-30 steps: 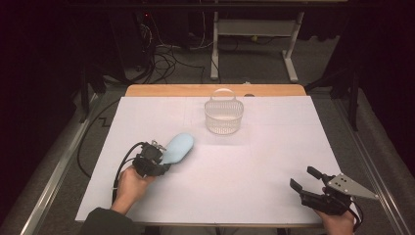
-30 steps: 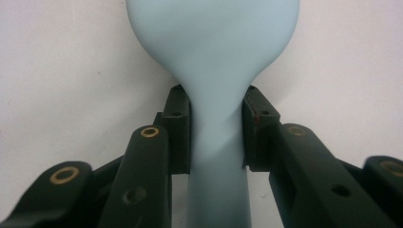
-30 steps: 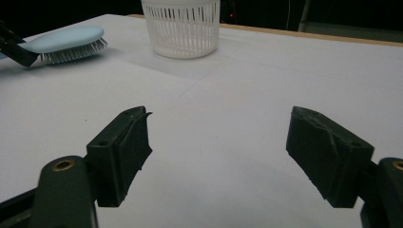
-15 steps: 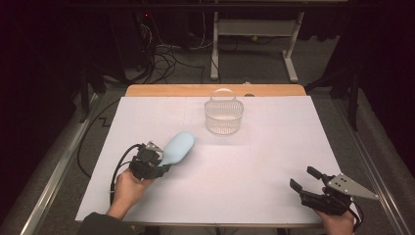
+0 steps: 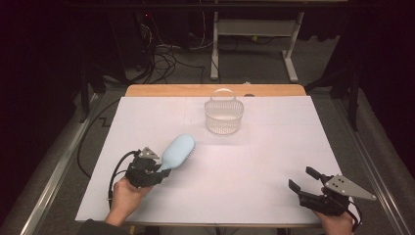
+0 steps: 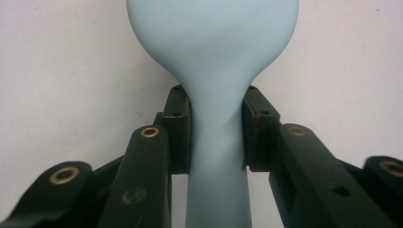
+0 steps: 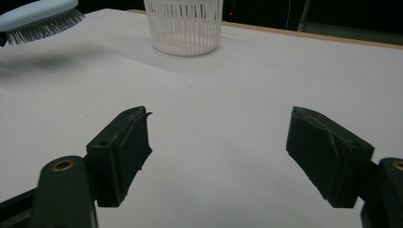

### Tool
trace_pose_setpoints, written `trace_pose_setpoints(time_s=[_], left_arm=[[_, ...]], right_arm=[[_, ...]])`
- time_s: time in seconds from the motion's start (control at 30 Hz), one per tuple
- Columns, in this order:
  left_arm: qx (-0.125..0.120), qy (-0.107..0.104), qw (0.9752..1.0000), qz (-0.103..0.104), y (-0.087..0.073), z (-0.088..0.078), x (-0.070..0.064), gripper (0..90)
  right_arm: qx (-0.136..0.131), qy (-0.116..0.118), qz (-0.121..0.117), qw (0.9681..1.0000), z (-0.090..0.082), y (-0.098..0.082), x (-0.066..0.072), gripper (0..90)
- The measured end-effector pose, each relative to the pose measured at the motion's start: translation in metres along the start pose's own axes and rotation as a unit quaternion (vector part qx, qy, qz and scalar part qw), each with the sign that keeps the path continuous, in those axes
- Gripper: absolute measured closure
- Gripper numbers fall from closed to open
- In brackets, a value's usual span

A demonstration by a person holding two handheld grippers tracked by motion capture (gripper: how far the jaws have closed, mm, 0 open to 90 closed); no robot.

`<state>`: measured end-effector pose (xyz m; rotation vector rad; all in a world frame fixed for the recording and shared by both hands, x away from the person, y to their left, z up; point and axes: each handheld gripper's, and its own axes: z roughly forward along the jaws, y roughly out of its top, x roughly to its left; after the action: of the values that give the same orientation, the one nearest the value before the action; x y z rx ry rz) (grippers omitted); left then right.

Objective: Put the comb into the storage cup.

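Left gripper [image 5: 157, 171] clamped on hairbrush [image 5: 177, 152] handle, right gripper [image 5: 309, 179] wide, empty

The left claw [image 5: 161, 172] sits at the near left, its jaws clamped tight and pointing away from the person. The right claw [image 5: 304, 179] rests low at the near right, jaws spread wide with nothing between them.

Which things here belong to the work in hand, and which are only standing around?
In the job:
- left gripper, shut on the handle
- light blue hairbrush, held above the table
- white basket, probably where it goes

Standing by:
- right gripper, open and holding nothing
- white table cover
- cables on the floor behind
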<state>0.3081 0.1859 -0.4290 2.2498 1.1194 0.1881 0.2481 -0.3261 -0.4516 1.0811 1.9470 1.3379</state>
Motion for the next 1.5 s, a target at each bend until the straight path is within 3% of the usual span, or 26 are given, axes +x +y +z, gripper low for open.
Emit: trace_pose_setpoints(time_s=[0.47,0.63,1.03,1.17,1.3,1.5], left_arm=[[-0.021,-0.018,0.9996,0.010,-0.003,-0.003,-0.012,67.3],[-0.023,-0.034,0.9991,0.006,-0.003,-0.001,-0.015,67.3],[-0.026,-0.033,0.9990,0.013,-0.001,0.001,-0.021,67.3],[-0.021,-0.031,0.9992,0.015,0.000,0.005,-0.023,67.3],[-0.030,-0.034,0.9988,0.017,0.001,0.003,-0.026,67.3],[-0.028,-0.040,0.9985,0.024,0.005,0.007,-0.030,67.3]], right_arm=[[-0.006,0.000,0.010,0.9999,0.000,0.000,0.000,22.9],[0.007,-0.006,-0.008,0.9999,0.003,0.001,0.003,22.8],[0.000,-0.002,-0.016,0.9999,0.003,0.002,0.006,22.4],[-0.005,0.002,-0.033,0.9994,0.005,0.005,0.012,22.3],[-0.004,0.014,-0.042,0.9990,0.008,0.006,0.018,22.2],[-0.013,0.023,-0.022,0.9994,0.012,0.008,0.018,22.2]])
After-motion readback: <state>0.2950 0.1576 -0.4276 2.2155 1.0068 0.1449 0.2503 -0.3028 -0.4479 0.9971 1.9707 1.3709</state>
